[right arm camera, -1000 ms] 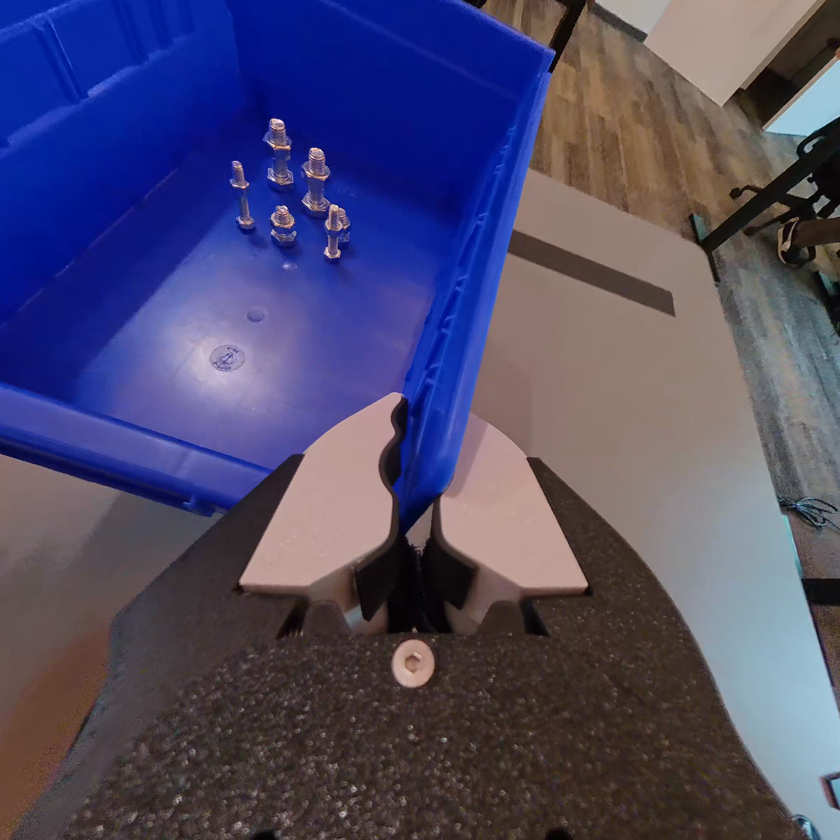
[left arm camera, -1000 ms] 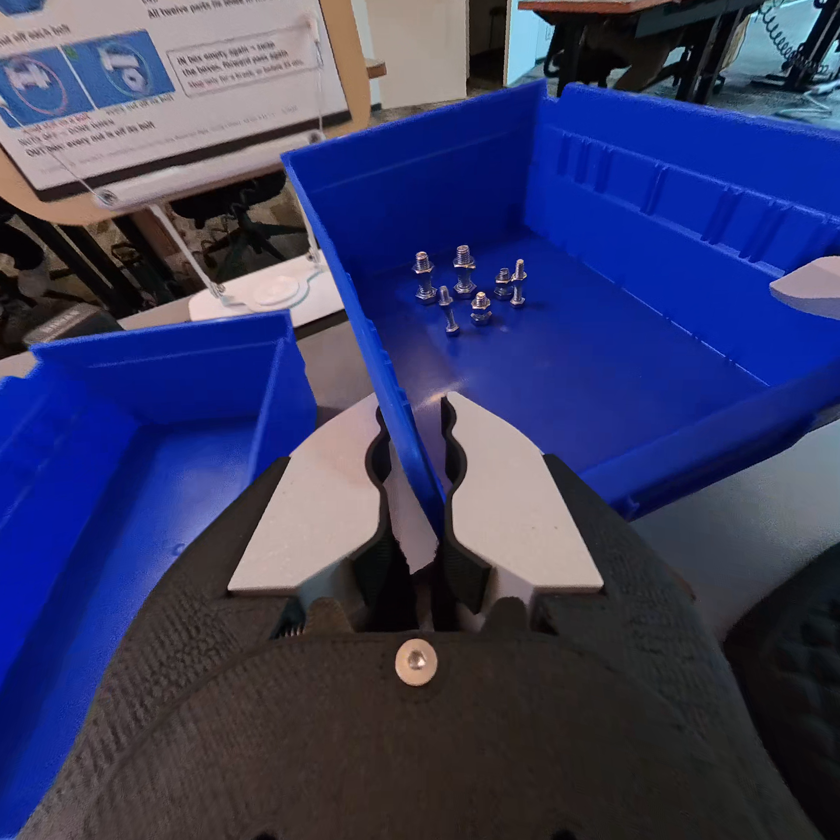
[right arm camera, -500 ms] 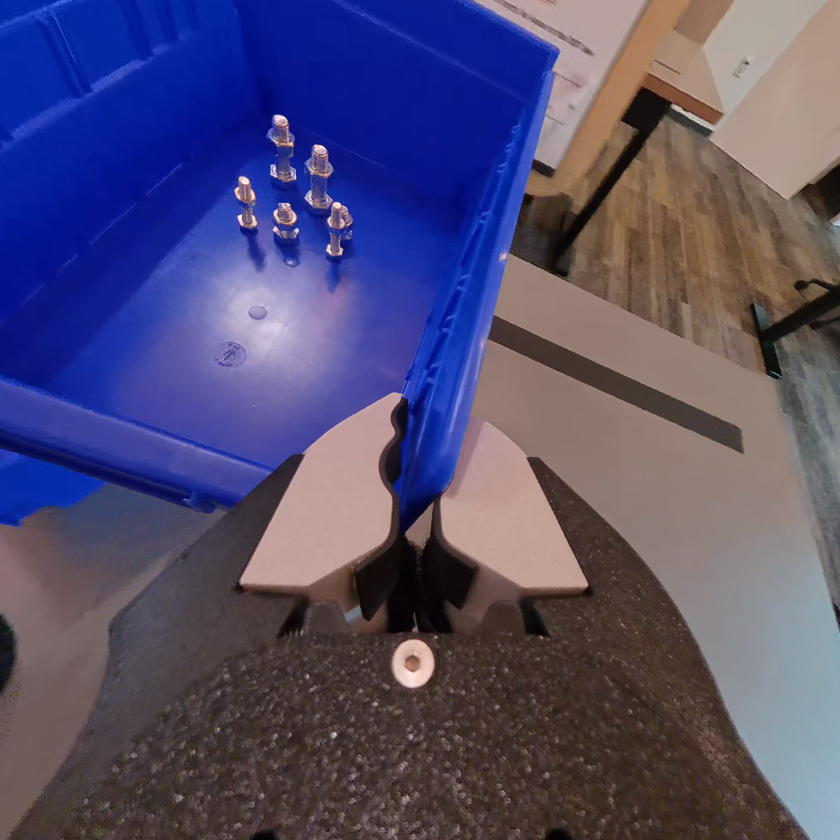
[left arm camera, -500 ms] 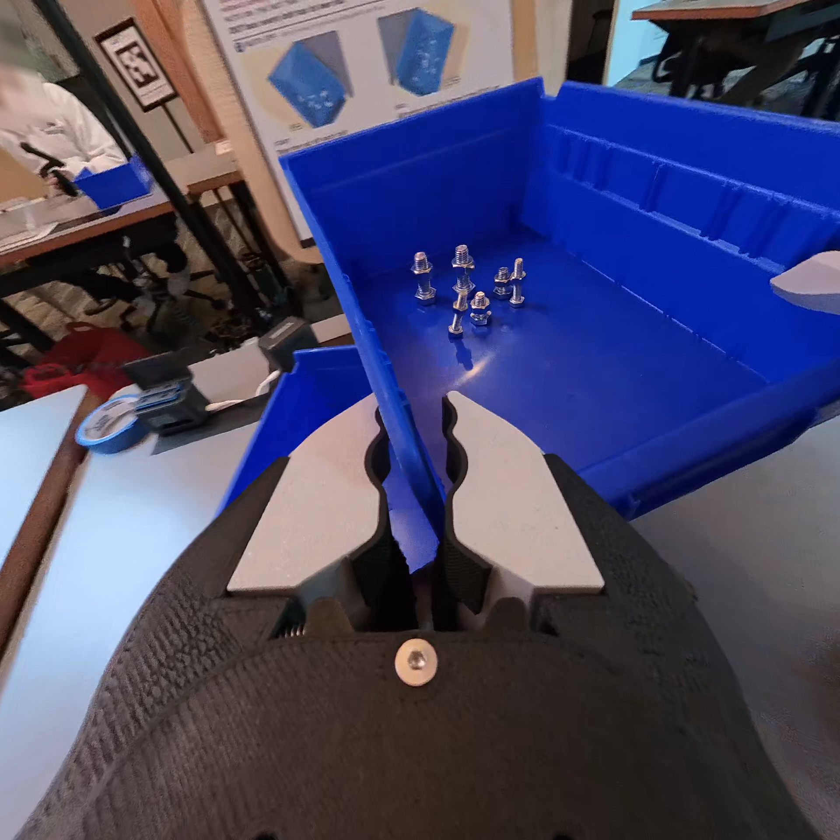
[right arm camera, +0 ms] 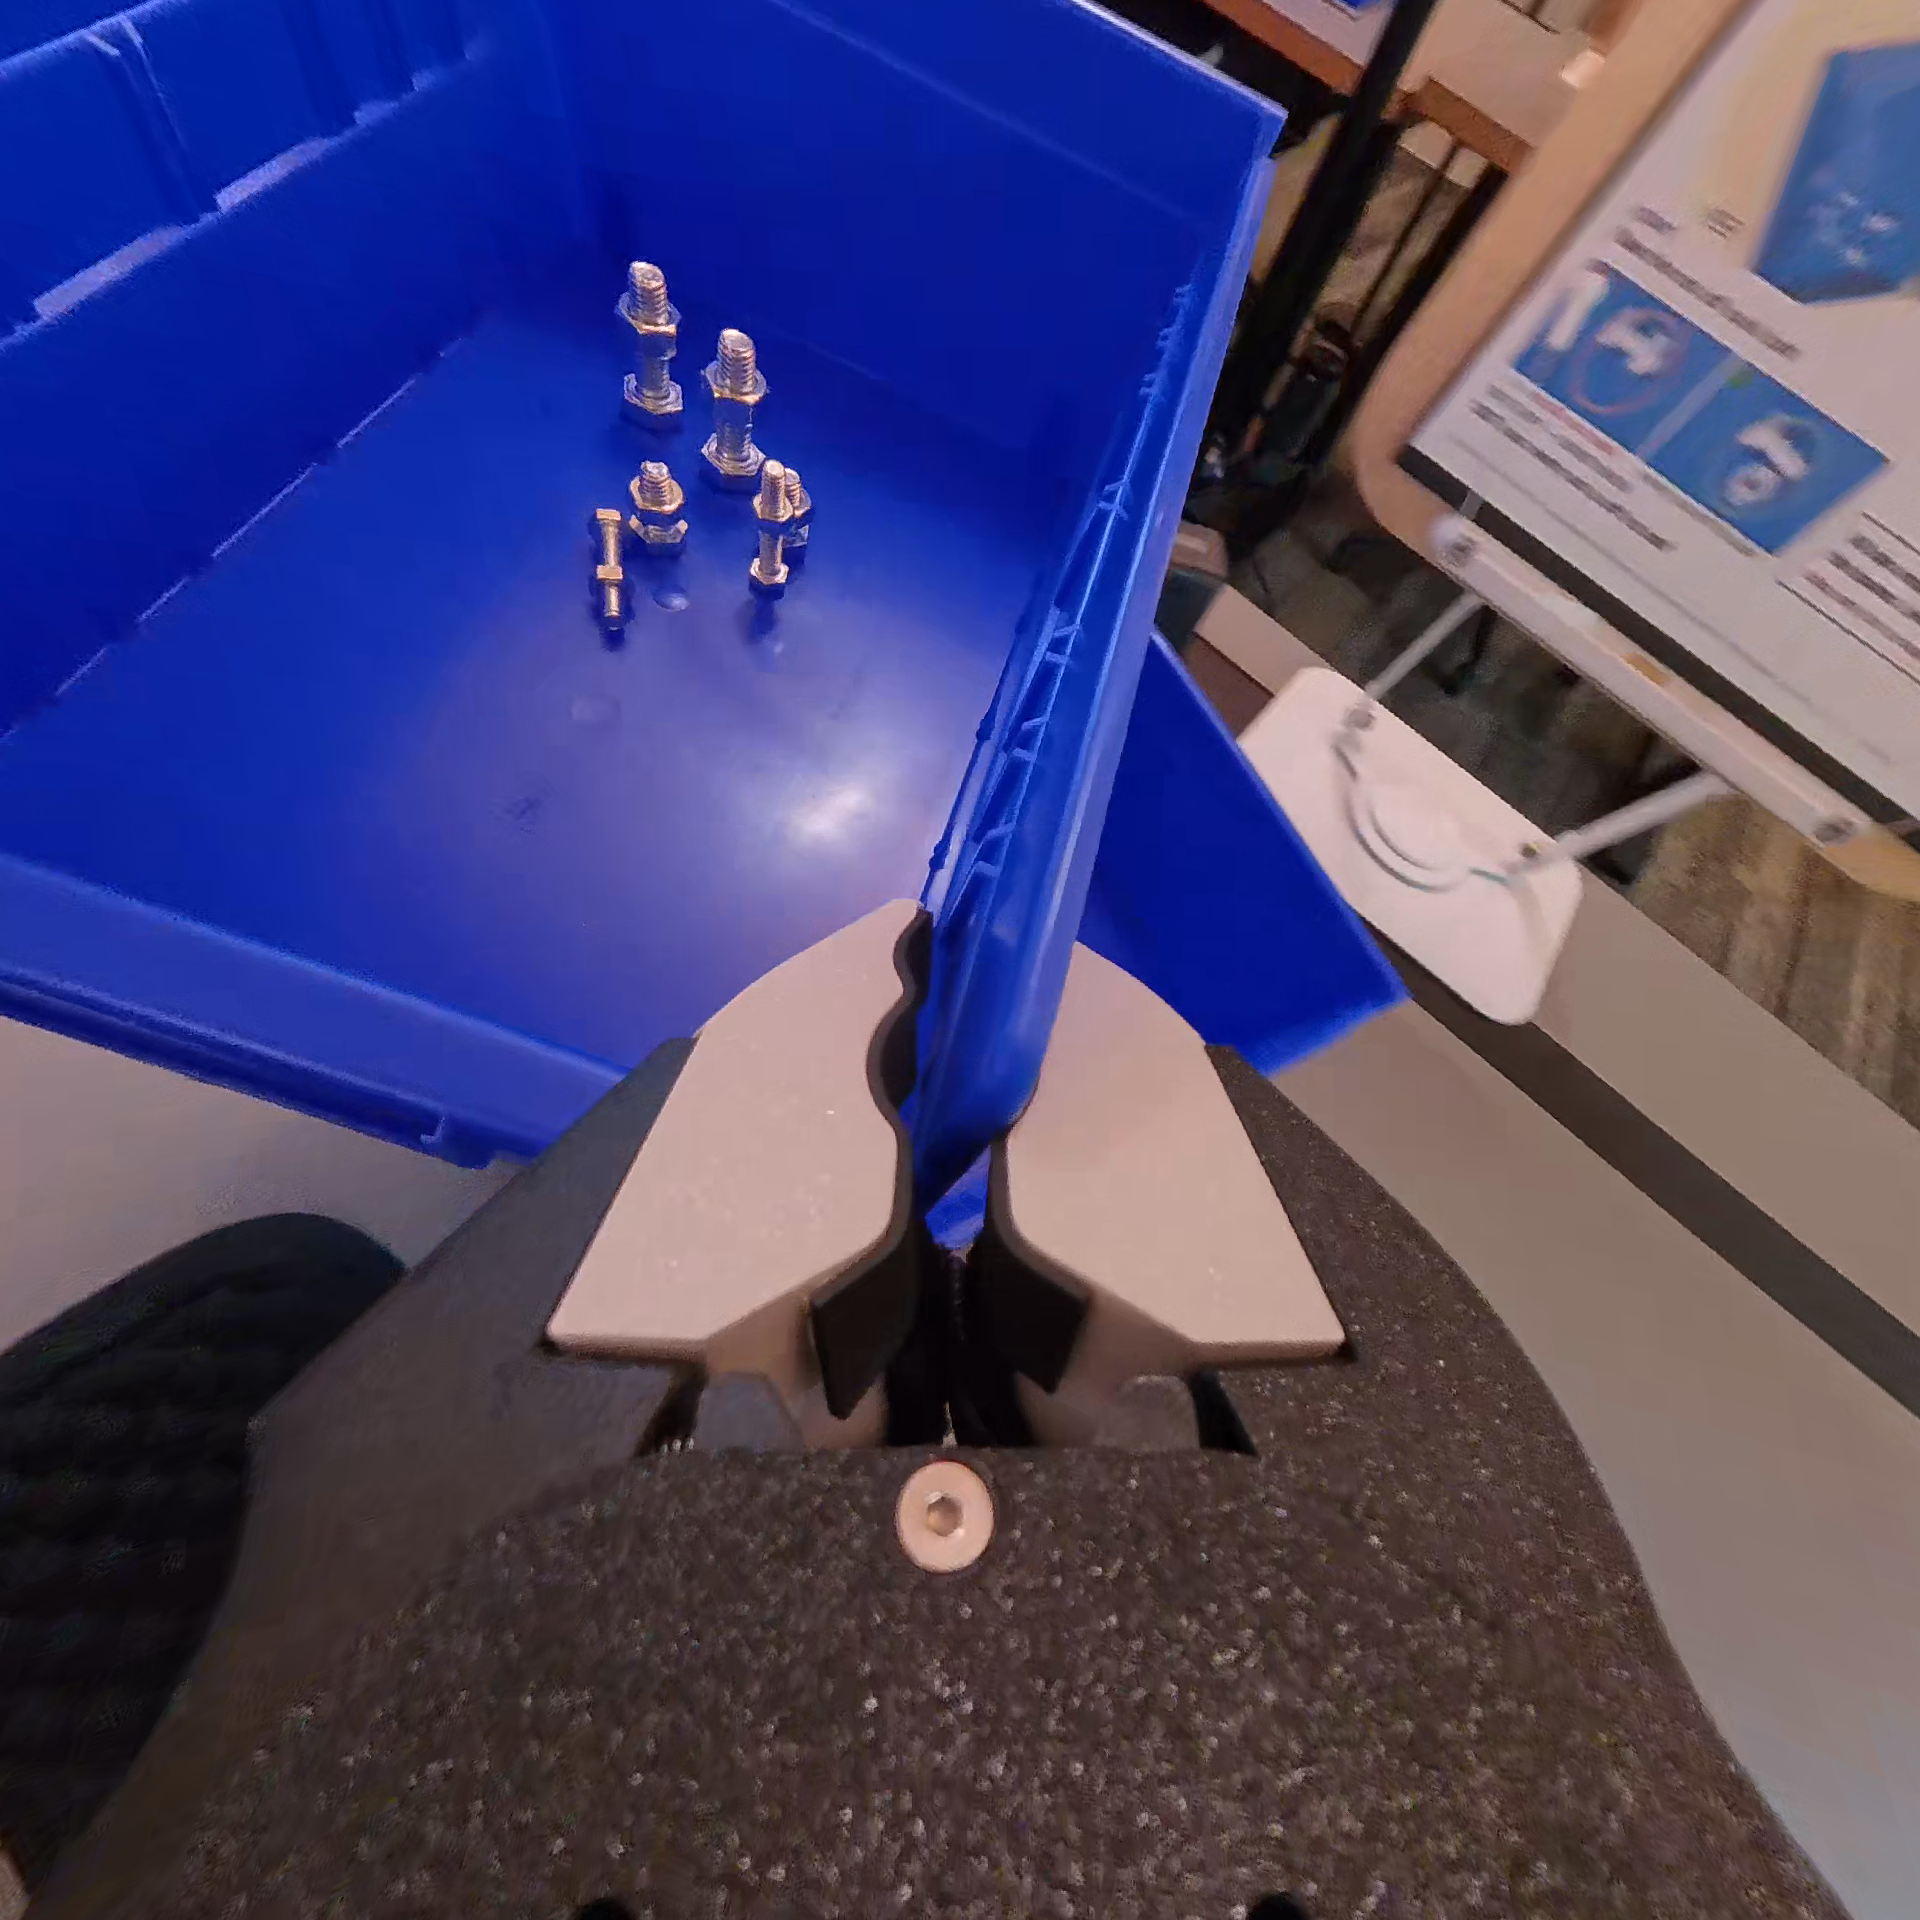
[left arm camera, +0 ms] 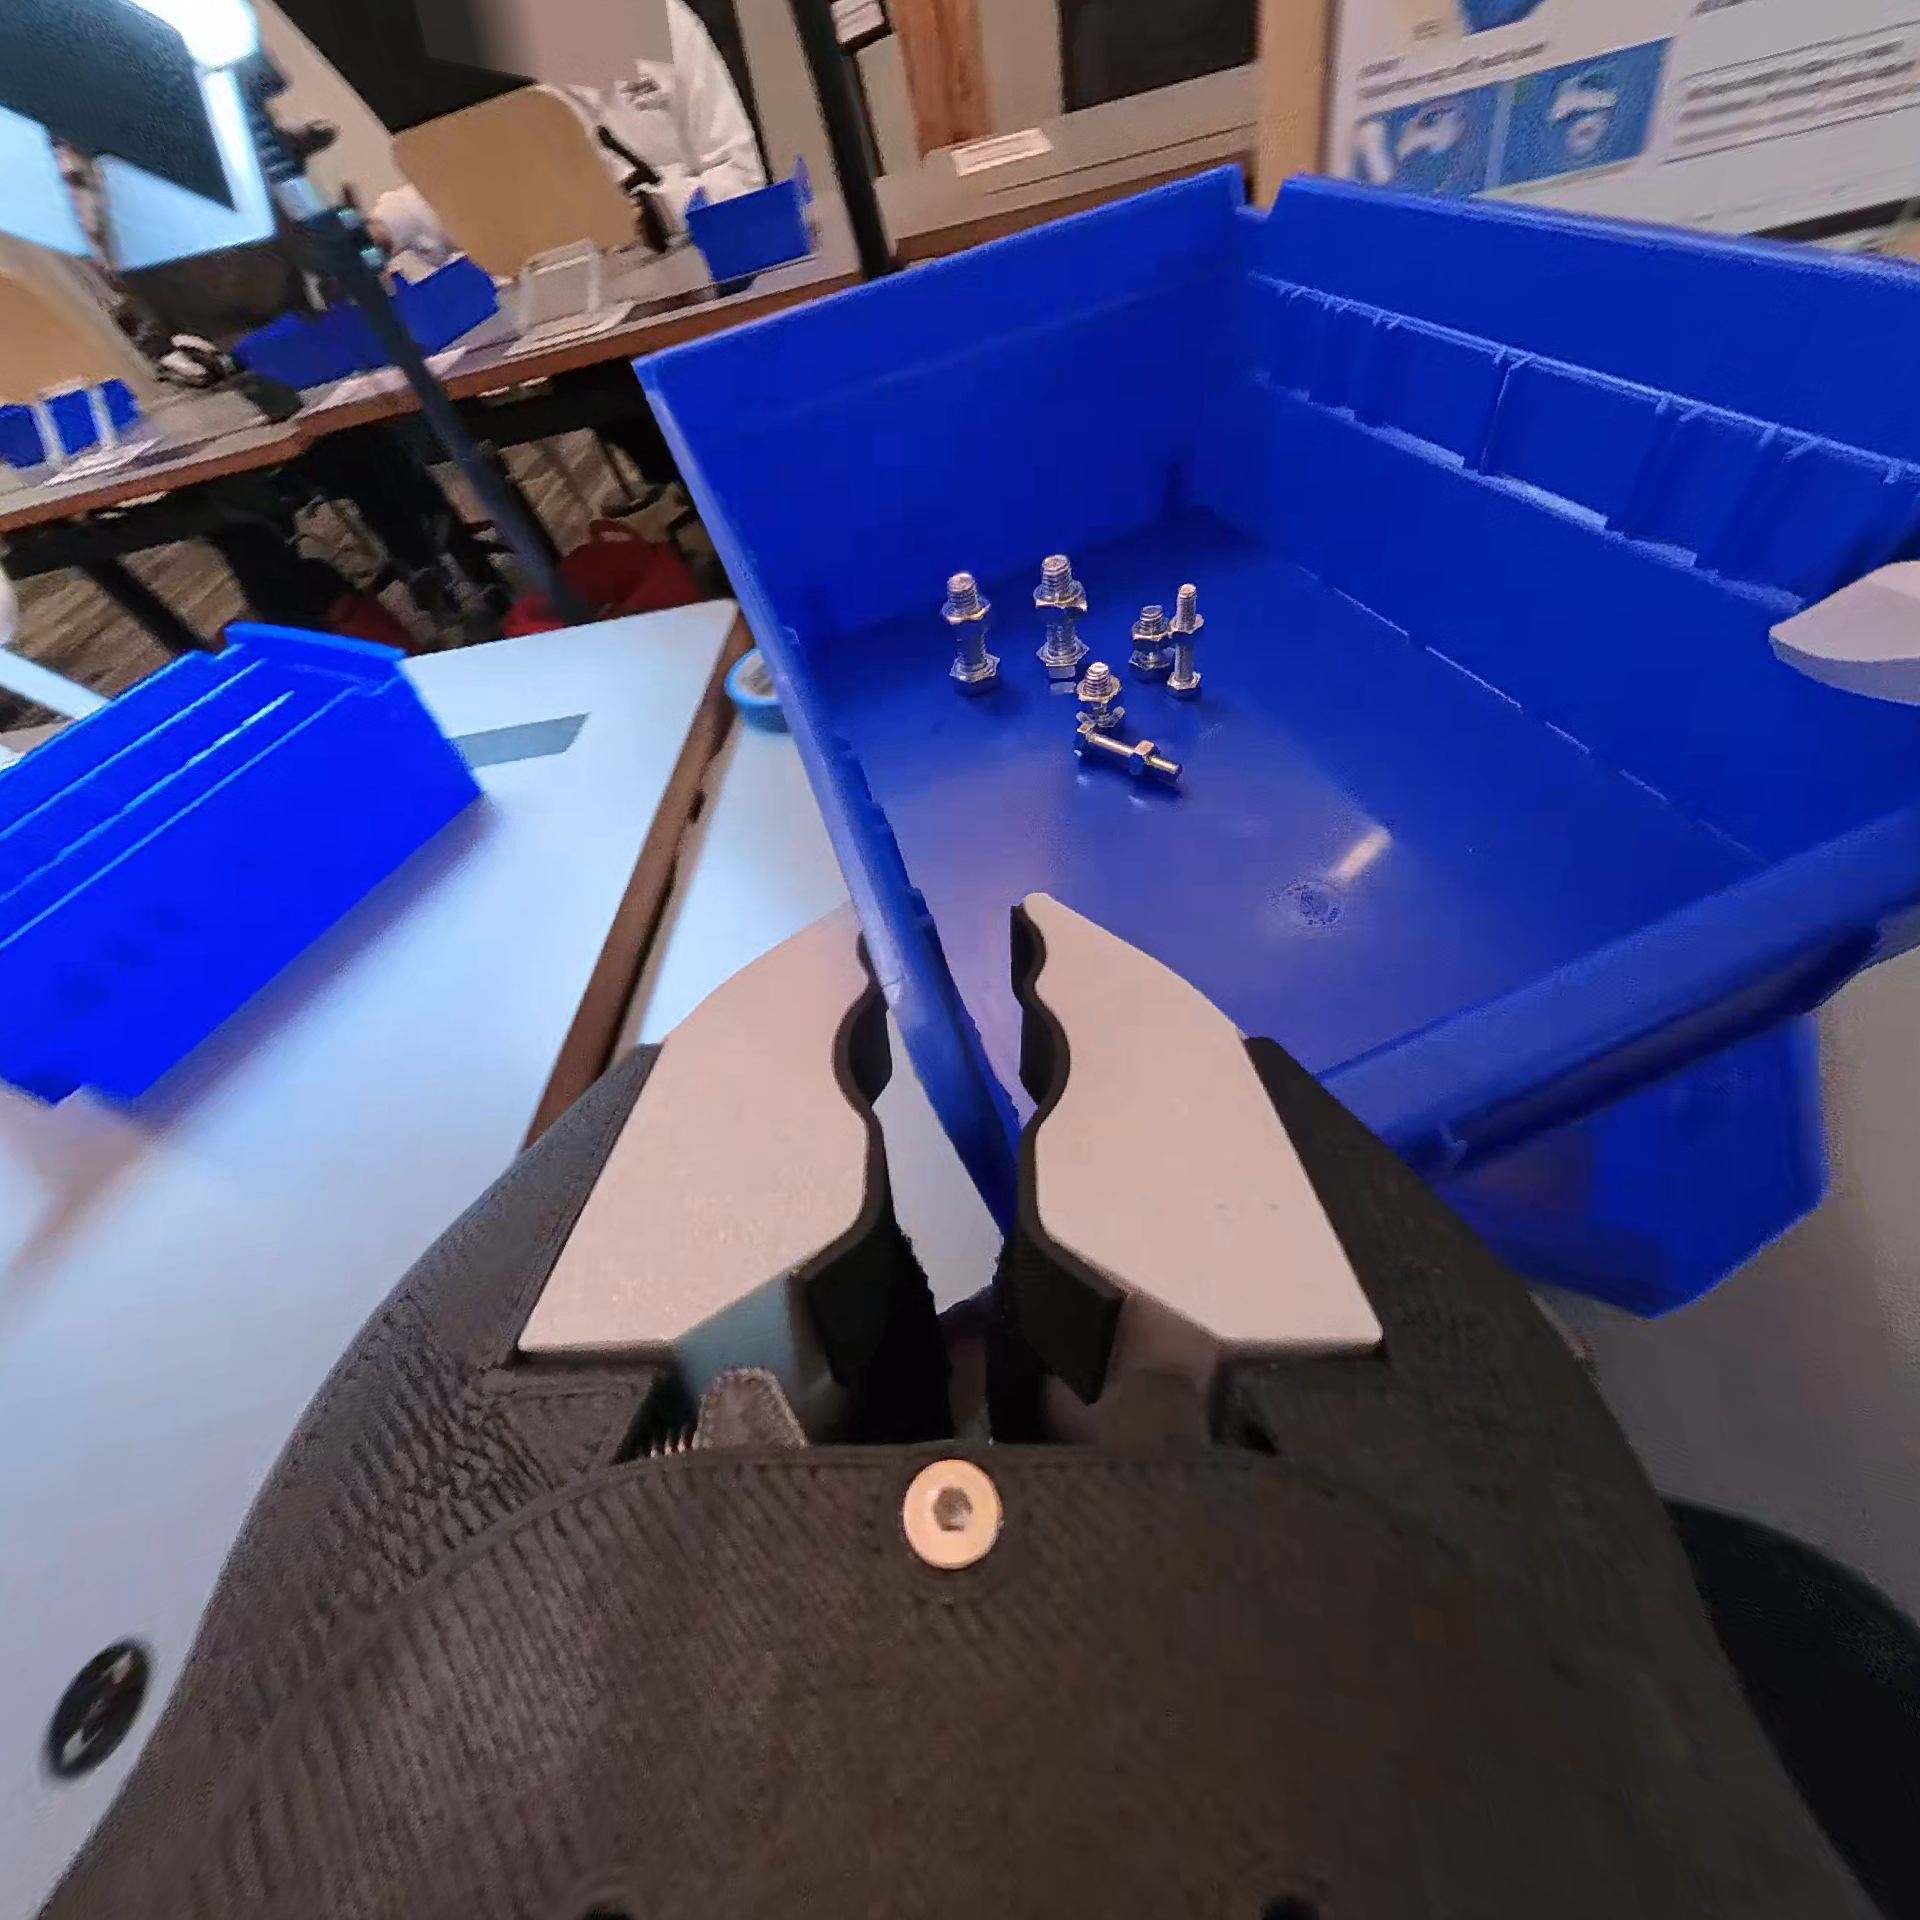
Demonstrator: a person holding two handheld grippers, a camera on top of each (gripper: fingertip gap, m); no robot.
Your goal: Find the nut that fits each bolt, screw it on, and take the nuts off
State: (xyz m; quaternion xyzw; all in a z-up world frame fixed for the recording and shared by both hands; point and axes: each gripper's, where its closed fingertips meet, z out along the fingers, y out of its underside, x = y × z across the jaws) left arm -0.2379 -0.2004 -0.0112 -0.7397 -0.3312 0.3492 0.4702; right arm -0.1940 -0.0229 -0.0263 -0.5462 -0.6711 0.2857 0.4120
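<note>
A blue bin [left arm camera: 1558, 790] holds several silver bolts with nuts [left arm camera: 1065, 629], most standing on their heads. One small bolt [left arm camera: 1127, 753] lies on its side. My left gripper [left arm camera: 940, 920] is shut on the bin's left wall [left arm camera: 831, 748], which runs slanted between the pads. My right gripper [right arm camera: 987, 935] is shut on the bin's right wall [right arm camera: 1091, 623]. Its fingertip shows at the far right of the left wrist view [left arm camera: 1849, 644]. The right wrist view shows the standing bolts [right arm camera: 717, 416] and the fallen one [right arm camera: 610, 566]. The bin is held above the grey table [right arm camera: 1662, 1351].
A second blue bin [right arm camera: 1247, 883] sits just beyond and below the held bin's right wall. Another blue bin [left arm camera: 187, 831] stands on a table at left, with a roll of blue tape [left arm camera: 753, 691] near the gap. A sign stand's white base [right arm camera: 1423, 831] is at right. One gripper's finger ends stand about 20 cm off the other's.
Both grippers have swung the bin round together, so the background has shifted. One small bolt has tipped over and now lies on its side. Both grasps on the walls have held.
</note>
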